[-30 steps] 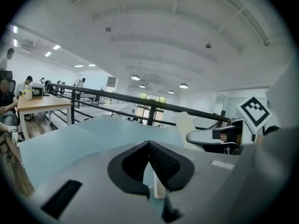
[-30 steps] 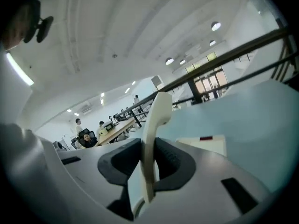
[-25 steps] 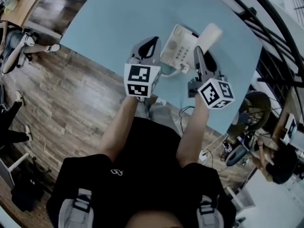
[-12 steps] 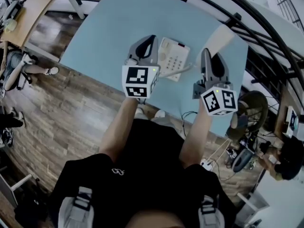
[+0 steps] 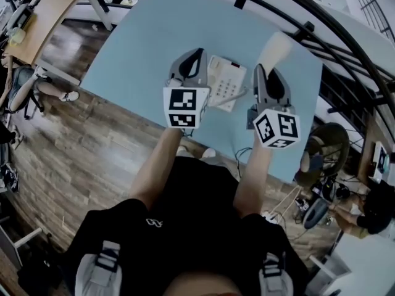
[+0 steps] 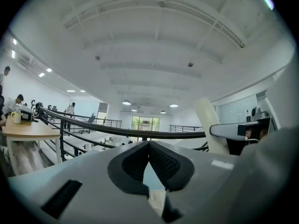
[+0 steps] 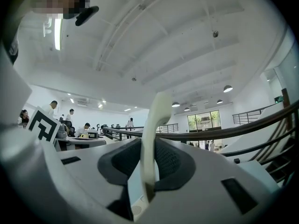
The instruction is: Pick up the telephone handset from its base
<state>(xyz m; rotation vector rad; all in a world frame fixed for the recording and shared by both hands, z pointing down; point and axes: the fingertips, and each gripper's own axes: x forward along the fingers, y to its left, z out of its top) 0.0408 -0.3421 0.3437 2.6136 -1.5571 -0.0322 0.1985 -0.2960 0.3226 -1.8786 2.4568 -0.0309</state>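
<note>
The cream telephone handset (image 5: 276,45) stands up out of my right gripper (image 5: 259,68), whose jaws are shut on its lower end. In the right gripper view the handset (image 7: 152,134) rises between the two dark pads (image 7: 170,164). The white telephone base (image 5: 223,82) with its keypad lies on the light blue table (image 5: 142,36) between and below my two grippers. A cord (image 5: 239,94) runs from the base toward the right gripper. My left gripper (image 5: 196,54) hovers left of the base, and its pads (image 6: 161,162) meet at the tips with nothing between them. The handset (image 6: 205,122) also shows at right in the left gripper view.
A black curved railing (image 5: 333,39) runs behind and to the right of the table. Wooden floor (image 5: 80,140) lies below the table's near edge. A wooden desk (image 5: 43,11) stands at the far left. A seated person (image 5: 364,208) and gear on the floor are at right.
Both grippers have risen over the table, the right one carrying the handset. The base has stayed on the table. The right gripper has rolled a little.
</note>
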